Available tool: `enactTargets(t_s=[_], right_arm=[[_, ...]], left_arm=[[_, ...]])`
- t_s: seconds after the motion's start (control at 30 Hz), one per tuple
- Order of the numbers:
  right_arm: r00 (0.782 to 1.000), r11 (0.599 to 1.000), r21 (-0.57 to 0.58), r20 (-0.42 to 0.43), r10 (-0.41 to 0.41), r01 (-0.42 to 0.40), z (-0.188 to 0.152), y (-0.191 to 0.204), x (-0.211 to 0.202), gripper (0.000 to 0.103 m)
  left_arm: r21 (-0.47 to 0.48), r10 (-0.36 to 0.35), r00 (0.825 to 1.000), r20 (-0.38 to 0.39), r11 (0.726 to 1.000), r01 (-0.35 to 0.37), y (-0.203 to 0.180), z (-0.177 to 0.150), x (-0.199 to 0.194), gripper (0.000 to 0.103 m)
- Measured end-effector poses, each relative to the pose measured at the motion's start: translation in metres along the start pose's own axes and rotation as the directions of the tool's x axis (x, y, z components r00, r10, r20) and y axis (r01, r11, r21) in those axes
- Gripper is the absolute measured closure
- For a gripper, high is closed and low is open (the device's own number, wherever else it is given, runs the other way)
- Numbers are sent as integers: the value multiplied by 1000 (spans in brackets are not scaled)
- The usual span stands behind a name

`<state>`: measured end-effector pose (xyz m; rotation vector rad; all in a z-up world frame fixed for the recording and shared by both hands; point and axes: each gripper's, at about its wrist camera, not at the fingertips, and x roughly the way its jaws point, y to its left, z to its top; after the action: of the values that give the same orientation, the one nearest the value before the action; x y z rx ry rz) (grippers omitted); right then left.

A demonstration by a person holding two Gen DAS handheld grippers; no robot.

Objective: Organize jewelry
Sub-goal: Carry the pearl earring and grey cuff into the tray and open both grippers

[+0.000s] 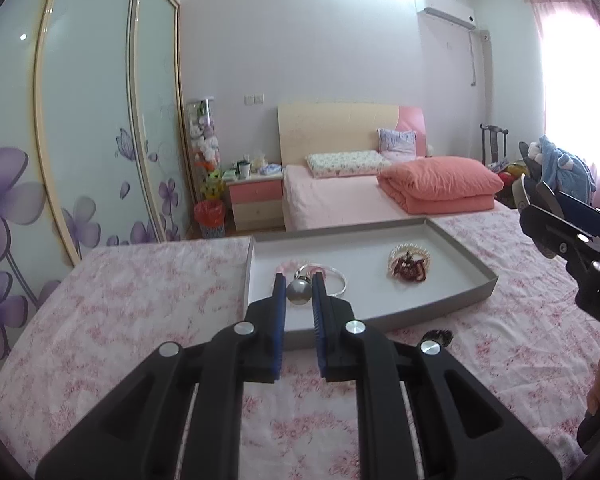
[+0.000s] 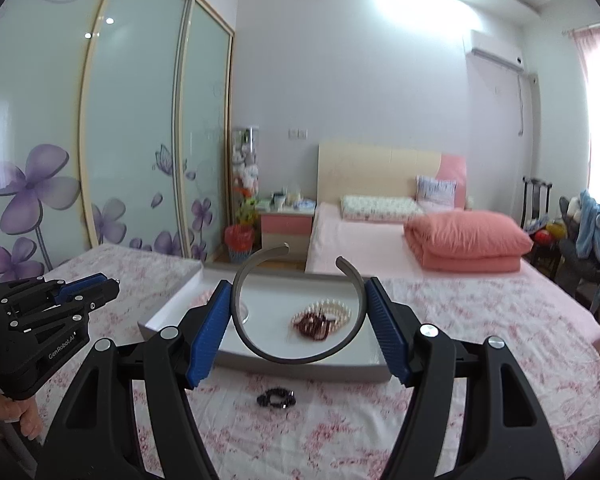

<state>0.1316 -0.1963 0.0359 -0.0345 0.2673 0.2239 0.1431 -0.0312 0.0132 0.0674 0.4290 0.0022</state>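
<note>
Blue ribbed pads of the left gripper (image 1: 299,290) are clenched on a round grey pearl-like bead with a small dark cap (image 1: 299,291), held in the air above the near part of a shallow grey cardboard tray with a white floor (image 1: 476,276). That tray lies on a bed covered by a pink floral sheet (image 1: 140,304).

Inside the tray, just behind the bead in the left wrist view, lie a thin silver ring-shaped bangle (image 1: 337,280) and a pale pink beaded piece (image 1: 286,267); whether the bangle is joined to the bead is hard to tell from here. Further right in the tray sits a coiled white pearl strand tangled with dark red beads (image 1: 409,266).

The right gripper (image 2: 300,312) grasps a wide grey open cuff bracelet (image 2: 296,354) across its width, one blue pad pressing on each side, the gap of the cuff pointing away from the camera. It hangs over the near rim of the tray, and the pearl and red bead bundle shows through its loop.

On the sheet in front of the tray, apart from it, lies a small black beaded bracelet (image 2: 276,397). A hand (image 2: 24,416) holds the left gripper's handle at the lower left of the right wrist view.
</note>
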Motion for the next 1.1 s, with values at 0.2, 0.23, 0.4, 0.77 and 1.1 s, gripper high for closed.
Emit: enactTargets(t_s=[0.2, 0.23, 0.4, 0.77, 1.1], right_arm=[[1000, 1000, 13, 19, -5, 4, 3, -5, 3, 36], [1000, 1000, 13, 20, -6, 6, 3, -5, 3, 36], [1000, 1000, 15, 26, -7, 6, 2, -5, 4, 36], [1000, 997, 69, -1, 24, -24, 22, -22, 57, 36], [969, 986, 163, -235, 81, -43, -4, -43, 164, 36]], left_arm=[[-16, 2, 1000, 29, 1000, -2, 1, 6, -3, 89], [-18, 4, 999, 32, 1000, -4, 1, 7, -3, 89], [-23, 2, 999, 35, 1000, -2, 2, 12, 1, 89], [-29, -17, 1000, 25, 999, 18, -3, 37, 52, 89], [-100, -67, 985, -161, 994, 52, 3, 39, 155, 89]])
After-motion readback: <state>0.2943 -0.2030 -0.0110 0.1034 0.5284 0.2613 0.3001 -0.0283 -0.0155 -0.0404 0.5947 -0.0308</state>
